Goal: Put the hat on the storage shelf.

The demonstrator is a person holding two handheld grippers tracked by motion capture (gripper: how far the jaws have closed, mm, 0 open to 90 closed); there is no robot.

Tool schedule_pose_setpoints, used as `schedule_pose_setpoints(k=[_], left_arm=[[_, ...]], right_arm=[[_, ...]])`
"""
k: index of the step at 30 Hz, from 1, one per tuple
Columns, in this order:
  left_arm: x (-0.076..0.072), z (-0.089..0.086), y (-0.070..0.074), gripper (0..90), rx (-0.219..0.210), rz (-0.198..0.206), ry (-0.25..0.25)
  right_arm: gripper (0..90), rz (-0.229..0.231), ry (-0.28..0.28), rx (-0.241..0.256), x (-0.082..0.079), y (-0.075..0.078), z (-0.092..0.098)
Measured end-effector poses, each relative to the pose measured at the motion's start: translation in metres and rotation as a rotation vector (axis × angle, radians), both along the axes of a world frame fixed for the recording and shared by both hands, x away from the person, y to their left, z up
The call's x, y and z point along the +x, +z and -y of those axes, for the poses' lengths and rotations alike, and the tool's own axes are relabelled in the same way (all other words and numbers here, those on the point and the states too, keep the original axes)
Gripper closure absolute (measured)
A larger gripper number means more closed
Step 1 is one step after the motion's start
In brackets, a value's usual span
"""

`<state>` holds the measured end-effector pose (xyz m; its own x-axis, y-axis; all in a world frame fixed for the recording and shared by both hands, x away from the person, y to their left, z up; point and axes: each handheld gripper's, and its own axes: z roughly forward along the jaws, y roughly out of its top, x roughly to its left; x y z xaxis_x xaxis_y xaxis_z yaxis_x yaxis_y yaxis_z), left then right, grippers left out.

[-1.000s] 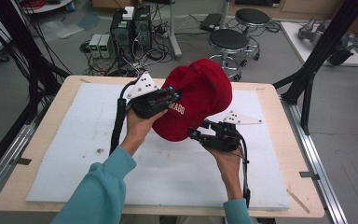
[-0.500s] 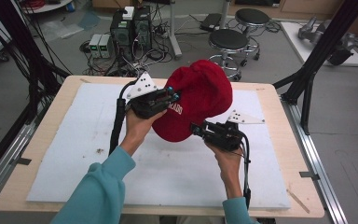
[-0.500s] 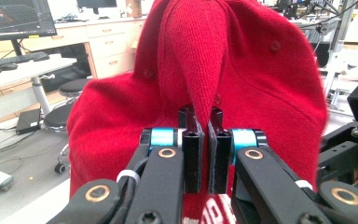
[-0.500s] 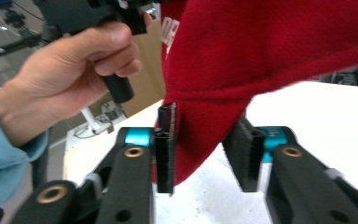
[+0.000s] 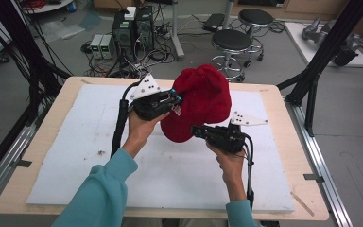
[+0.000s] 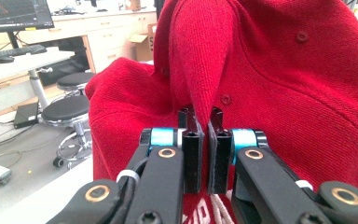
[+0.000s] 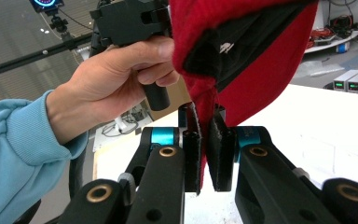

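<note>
A red cap (image 5: 201, 101) hangs in the air above the middle of the table (image 5: 52, 187), held up by two grippers. The left gripper (image 6: 204, 122) has its jaws pressed together on a fold of the red cloth. The right gripper (image 7: 204, 122) is clamped on the cap's lower edge, with the dark inside of the cap showing just above it. The left hand (image 7: 114, 79) sits close beside the cap. The cap could slip out, because each gripper only pinches a thin bit of soft cloth. If the two hands pull apart too hard, the cloth could stretch or pop free and the cap would drop. If the grippers twist, the cap could bunch up and hide its edge. There is lots of room below, since the white mat (image 5: 90, 123) is bare on both sides. The table edges are well away from the cap. Two stools (image 5: 231, 42) stand past the far edge.
</note>
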<state>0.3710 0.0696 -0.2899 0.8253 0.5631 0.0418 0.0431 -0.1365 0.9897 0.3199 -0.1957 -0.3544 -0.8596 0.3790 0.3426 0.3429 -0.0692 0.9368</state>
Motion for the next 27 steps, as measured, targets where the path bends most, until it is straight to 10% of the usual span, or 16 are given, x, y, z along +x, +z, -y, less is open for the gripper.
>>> schedule_pose_setpoints(k=[9, 20, 27], left_arm=[[0.003, -0.002, -0.002, 76.5, 0.002, -0.035, -0.005], [0.008, -0.015, -0.005, 12.8, -0.020, -0.099, 0.100], [0.005, -0.045, -0.018, 10.9, 0.020, -0.150, 0.115]], right_arm=[[85.9, 0.017, -0.008, -0.046, -0.002, 0.001, -0.002], [86.0, 0.031, -0.049, -0.117, -0.001, 0.004, -0.005], [85.9, 0.033, -0.064, -0.147, -0.001, 0.007, -0.005]])
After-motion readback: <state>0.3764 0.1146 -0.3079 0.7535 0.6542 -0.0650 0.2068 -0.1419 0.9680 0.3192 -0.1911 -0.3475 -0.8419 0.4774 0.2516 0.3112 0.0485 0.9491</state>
